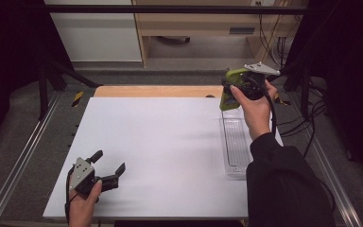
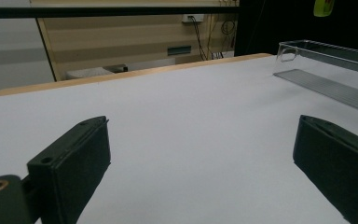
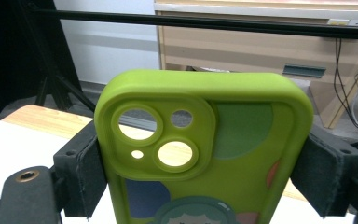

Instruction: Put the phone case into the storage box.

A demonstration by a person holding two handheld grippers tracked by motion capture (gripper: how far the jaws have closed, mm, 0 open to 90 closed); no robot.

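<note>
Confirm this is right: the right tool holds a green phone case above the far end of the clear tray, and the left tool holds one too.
One error: the left tool holds nothing; the left gripper view shows bare table between open jaws. The right tool does hold the green phone case above the tray.

A white desk (image 1: 160, 151) with a wooden far edge carries one clear plastic tray (image 1: 235, 146), lying lengthwise just below the raised right gripper (image 1: 227, 92) and well apart from the left gripper (image 1: 108, 165) resting on the desk's near corner.
</note>
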